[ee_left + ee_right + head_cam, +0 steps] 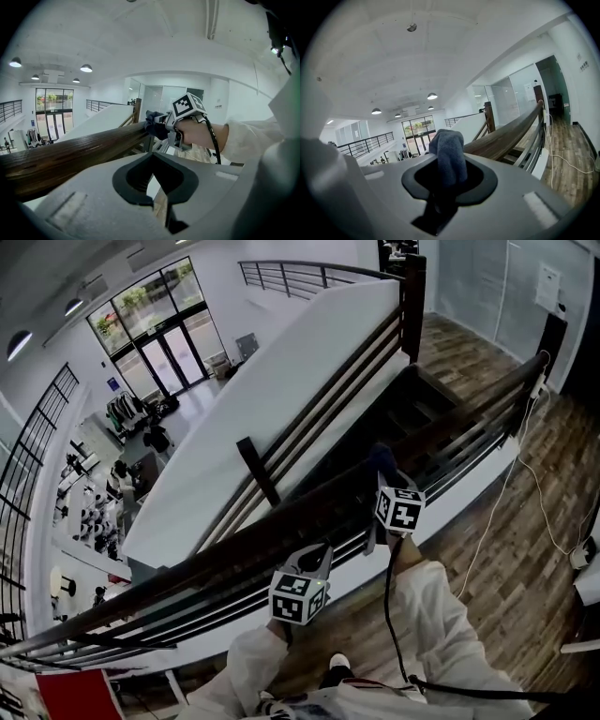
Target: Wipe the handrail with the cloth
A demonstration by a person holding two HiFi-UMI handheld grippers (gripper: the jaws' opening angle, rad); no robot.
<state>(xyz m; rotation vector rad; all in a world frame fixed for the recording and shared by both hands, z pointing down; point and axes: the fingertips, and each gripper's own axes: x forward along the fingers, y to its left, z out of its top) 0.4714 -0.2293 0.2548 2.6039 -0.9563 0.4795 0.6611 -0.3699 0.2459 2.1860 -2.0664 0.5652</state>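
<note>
The dark wooden handrail [281, 521] runs from lower left to upper right in the head view. A dark blue-grey cloth [382, 463] rests on top of it, and my right gripper [384, 479] is shut on that cloth. In the right gripper view the cloth [449, 157] sticks up between the jaws, with the handrail [506, 136] stretching away to the right. My left gripper [317, 557] is shut and holds nothing, close against the near side of the rail, left of the right gripper. The left gripper view has the handrail [70, 154] at left and the cloth [156, 125] pressed on it.
Behind the rail a staircase [422, 404] drops beside a white sloped wall [281, 381]. A dark post [258, 470] stands in the railing. White cables [539, 502] trail over the wooden floor [506, 568] at right. Far below lies a lobby with glass doors [164, 357].
</note>
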